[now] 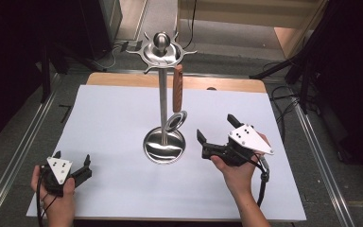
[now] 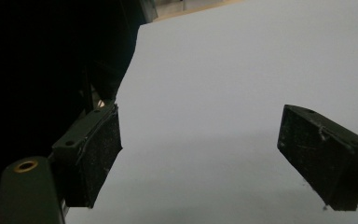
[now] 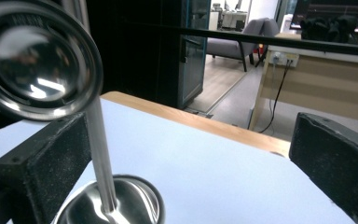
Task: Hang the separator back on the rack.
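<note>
Ladle [image 1: 177, 99] with a wooden handle hangs from one of the hooks at the crown of a steel utensil stand [image 1: 163, 90], its handle upright just beside the pole and its small polished bowl tilted above the stand's round dish-shaped base. The stand sits near the middle of the white sheet [image 1: 113, 127] that covers the wooden table [image 1: 123, 79], somewhat toward the far edge. In the right gripper view the bowl of the ladle [image 3: 37, 58] looms large at the upper left, with the pole and base of the stand [image 3: 103, 172] below it. The right gripper [image 1: 216, 131] lies to the right of the stand's base, near it but apart, its jaws spread wide toward the ladle with nothing between them; neither pad seems to touch the bowl, though the close angle makes that hard to judge. The left gripper [image 1: 72, 160] rests at the near left corner of the sheet, well apart from the stand, and its own view shows the left gripper [image 2: 200, 154] with jaws wide open over bare white surface, holding nothing.
</note>
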